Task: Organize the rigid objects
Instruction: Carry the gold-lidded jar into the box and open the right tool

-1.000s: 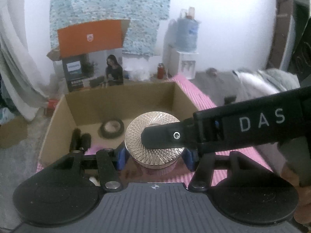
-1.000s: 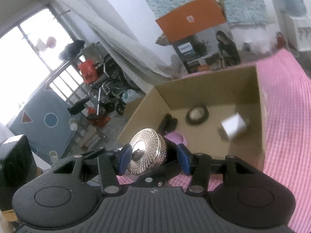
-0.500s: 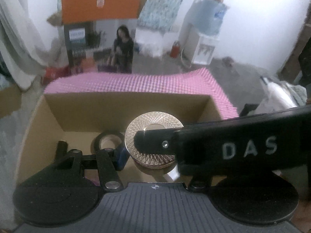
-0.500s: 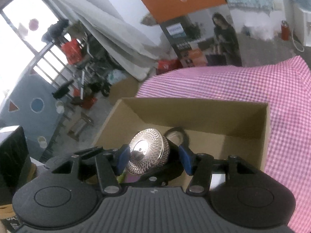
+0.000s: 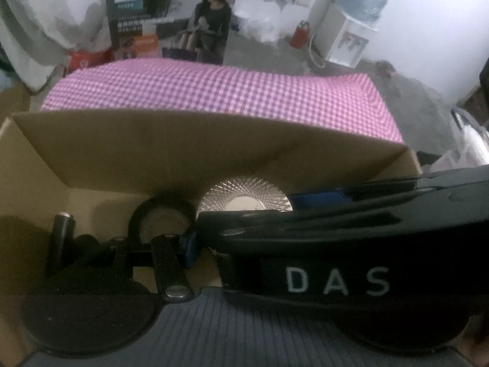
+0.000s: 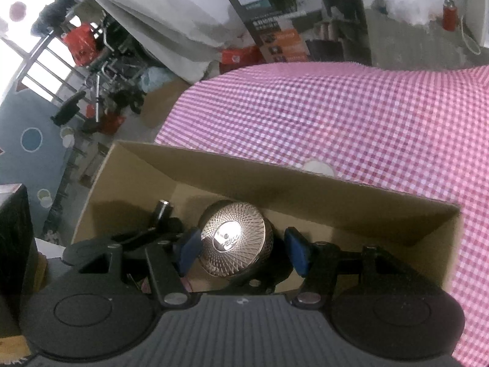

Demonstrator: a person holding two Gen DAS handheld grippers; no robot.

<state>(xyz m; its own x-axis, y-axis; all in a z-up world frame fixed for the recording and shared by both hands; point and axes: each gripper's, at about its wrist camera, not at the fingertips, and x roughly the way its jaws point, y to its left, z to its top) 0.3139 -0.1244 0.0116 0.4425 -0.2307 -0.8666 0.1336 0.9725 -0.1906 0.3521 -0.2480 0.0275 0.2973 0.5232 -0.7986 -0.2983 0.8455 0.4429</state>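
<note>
Cluttered room: white wall, water dispenser (image 5: pixel 351 38), printed appliance carton (image 6: pixel 293 21) on the floor. Bench wears a pink checked cloth (image 6: pixel 351 116), with an open cardboard box (image 5: pixel 171 156) on it.

We have both tools down inside the box. The task item, a jar with a faceted metallic lid (image 6: pixel 235 238), is low in the box near its far wall, lid tilted toward the right camera.

Right hand-held gripper (image 6: pixel 243 249): jaws have just been opening. The blue pads (image 6: pixel 189 249) stand on either side of the lid with a gap on the right side, so we read it as released, jar between them.

Left hand-held gripper (image 5: pixel 241 214): the right tool's black body, lettered DAS, crosses in front and hides one finger and most of the jar. Only part of the lid (image 5: pixel 244 194) shows. We cannot tell if it is clenched on the jar.

Also in the box: a black tape ring (image 5: pixel 162 214) just left of the jar and a dark cylinder (image 5: pixel 62 232) further left.
</note>
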